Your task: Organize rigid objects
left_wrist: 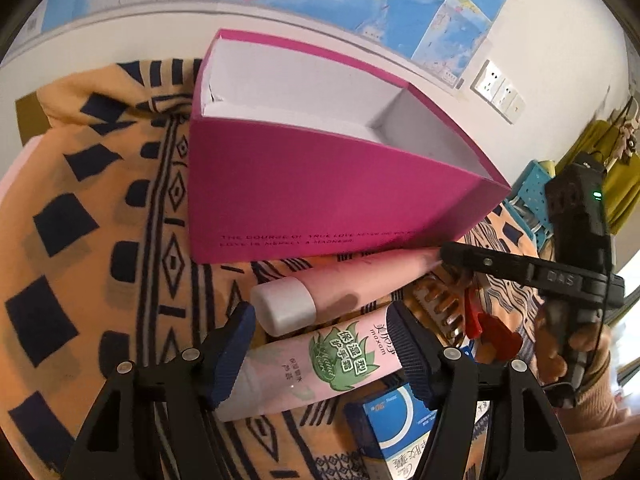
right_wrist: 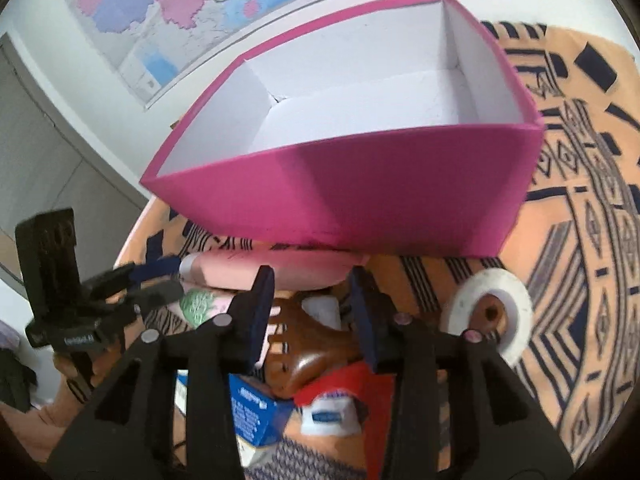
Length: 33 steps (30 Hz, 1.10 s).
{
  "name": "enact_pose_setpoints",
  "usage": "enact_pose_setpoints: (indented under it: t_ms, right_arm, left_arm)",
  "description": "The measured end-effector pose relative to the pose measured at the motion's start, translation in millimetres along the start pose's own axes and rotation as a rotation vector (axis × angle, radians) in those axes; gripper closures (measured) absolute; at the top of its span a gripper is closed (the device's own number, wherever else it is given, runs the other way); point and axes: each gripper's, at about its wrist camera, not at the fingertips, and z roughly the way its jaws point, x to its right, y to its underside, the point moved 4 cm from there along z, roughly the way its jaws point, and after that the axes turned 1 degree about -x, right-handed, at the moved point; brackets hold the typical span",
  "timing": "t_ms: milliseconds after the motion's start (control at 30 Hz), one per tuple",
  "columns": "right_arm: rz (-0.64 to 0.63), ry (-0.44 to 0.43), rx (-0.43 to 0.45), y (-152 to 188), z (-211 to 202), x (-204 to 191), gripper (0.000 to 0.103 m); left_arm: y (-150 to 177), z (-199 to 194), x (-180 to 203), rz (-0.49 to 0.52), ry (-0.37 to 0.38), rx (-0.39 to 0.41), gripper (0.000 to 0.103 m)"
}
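Clutter is the main hazard: the loose items lie packed together on the patterned cloth (left_wrist: 100, 208) over the bench, just in front of the empty magenta box (left_wrist: 320, 200).

Risk 1: the left tool (left_wrist: 320, 344) straddles the printed pink tube (left_wrist: 320, 368), which lies crosswise between its fingers and overlaps the white-capped pink tube (left_wrist: 320, 292) behind it. If the fingers come together here, they may catch the cap of the second tube as well, or the tube may pivot and slip out, since it is smooth and round.

Risk 2: the right tool (right_wrist: 312, 312) sits over the brown comb (right_wrist: 312, 344), with a red packet (right_wrist: 352, 384) and a blue carton (right_wrist: 256, 404) tucked beneath and beside it. A grab from here could lift or drag a neighbour, or nudge the white tape roll (right_wrist: 492, 312) to its right.

Risk 3: both tools work near each other at the box's front wall; a collision or a shove against the light box seems possible.

Left tool: fingers well apart, tube between them, pads apparently not pressing, though the far pad's contact is hard to read at the fisheye edge.

Right tool: partly open, fingers either side of the comb's handle, gaps visible; nothing held.

Box interior: white, nothing in it yet.
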Motion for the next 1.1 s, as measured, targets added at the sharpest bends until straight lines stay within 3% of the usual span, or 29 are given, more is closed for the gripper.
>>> enact_pose_setpoints:
  t_ms: [133, 400, 467, 533, 600, 667, 767, 867, 933, 967, 1100]
  right_arm:
    - [0.083, -0.047, -0.018, -2, 10, 10, 0.059]
    - [0.060, -0.058, -0.011, 1, 9, 7, 0.061]
    - [0.065, -0.081, -0.011, 4, 7, 4, 0.064]
    - [0.048, -0.155, -0.024, 8, 6, -5, 0.100]
    - [-0.015, -0.124, -0.034, 13, 9, -22, 0.097]
    - [-0.055, -0.086, -0.030, 15, 11, -31, 0.097]
    - [-0.009, -0.070, -0.026, 14, 5, -20, 0.092]
    - [-0.017, 0.010, 0.015, 13, -12, -5, 0.084]
    - [-0.024, 0.045, 0.056, 9, -21, 2, 0.058]
    - [-0.018, 0.056, 0.077, 7, -24, 6, 0.052]
    - [0.004, -0.007, 0.103, -1, -26, 14, 0.051]
  left_arm:
    - [-1, 3, 0, -0.001, 0.013, -0.009, 0.034]
    - [2, 1, 6, -0.002, -0.005, -0.014, 0.034]
    - [2, -2, 10, -0.008, 0.045, -0.012, 0.035]
    - [3, -5, 20, 0.003, 0.080, -0.008, 0.035]
    - [3, -6, 30, 0.052, 0.018, 0.011, 0.035]
    - [4, -3, 29, 0.050, 0.008, 0.002, 0.035]
    - [6, -2, 18, 0.018, 0.000, -0.015, 0.035]
    - [6, -2, 13, 0.009, 0.001, -0.017, 0.035]
    - [5, -1, 13, 0.007, 0.005, -0.020, 0.035]
    - [3, 1, 13, 0.008, 0.006, -0.021, 0.035]
    - [0, 8, 16, 0.002, 0.035, -0.036, 0.035]
